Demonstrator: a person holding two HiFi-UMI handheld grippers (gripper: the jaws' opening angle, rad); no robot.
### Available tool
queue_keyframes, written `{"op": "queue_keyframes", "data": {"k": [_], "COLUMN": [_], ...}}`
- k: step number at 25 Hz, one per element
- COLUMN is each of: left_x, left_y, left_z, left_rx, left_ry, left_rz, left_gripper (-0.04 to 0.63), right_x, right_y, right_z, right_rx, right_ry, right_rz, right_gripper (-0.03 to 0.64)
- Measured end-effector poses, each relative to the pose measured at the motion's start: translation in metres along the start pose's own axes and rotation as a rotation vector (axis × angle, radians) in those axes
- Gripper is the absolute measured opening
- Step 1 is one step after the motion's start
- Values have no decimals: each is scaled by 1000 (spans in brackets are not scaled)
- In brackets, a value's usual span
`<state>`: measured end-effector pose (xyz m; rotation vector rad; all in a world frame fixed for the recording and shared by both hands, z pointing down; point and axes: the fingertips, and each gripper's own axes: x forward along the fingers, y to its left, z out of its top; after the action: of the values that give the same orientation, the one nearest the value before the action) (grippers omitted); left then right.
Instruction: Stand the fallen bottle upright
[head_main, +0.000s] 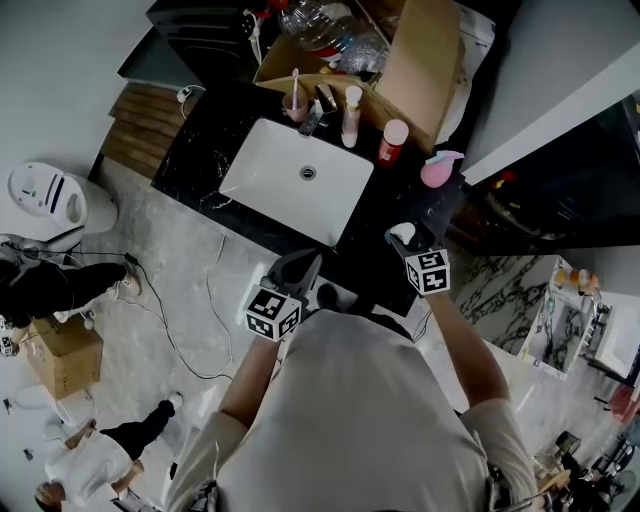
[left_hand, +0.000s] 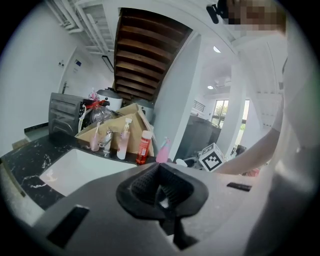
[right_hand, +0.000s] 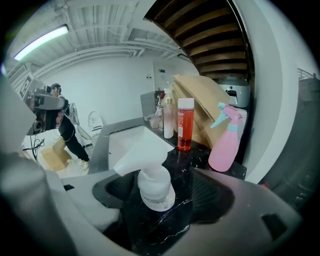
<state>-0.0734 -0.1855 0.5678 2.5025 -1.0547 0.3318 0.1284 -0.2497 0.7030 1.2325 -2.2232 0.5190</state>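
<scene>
White pump bottle (right_hand: 156, 189); pink spray bottle (right_hand: 225, 145); red bottle (right_hand: 185, 127); black marbled counter (right_hand: 199, 158).

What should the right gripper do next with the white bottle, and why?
Probably pull the right gripper straight back. The bottle already stands upright on the counter between its open jaws, so backing off gently should leave it standing.

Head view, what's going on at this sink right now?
A person holds a gripper in each hand at a black counter with a white sink. The right gripper is open, its jaws either side of a white pump bottle that stands upright on the counter, pads clear of it. The left gripper is shut and empty, held in front of the sink. A red bottle and a pink spray bottle stand upright further back.
</scene>
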Motion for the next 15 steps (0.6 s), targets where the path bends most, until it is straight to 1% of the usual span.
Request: {"op": "queue_keyframes", "data": {"k": [10, 15], "left_x": [0, -2], "left_y": [-20, -24], "left_z": [2, 6], "left_rx": [14, 23], "left_ry": [-16, -33], "left_rz": [-23, -27], "left_gripper": [6, 8], "right_x": [-42, -70], "right_y": [16, 18], "right_z": [15, 34], "right_rx": [8, 20], "right_ry": [-70, -134], "right_rz": [51, 37], "right_gripper": [324, 322]}}
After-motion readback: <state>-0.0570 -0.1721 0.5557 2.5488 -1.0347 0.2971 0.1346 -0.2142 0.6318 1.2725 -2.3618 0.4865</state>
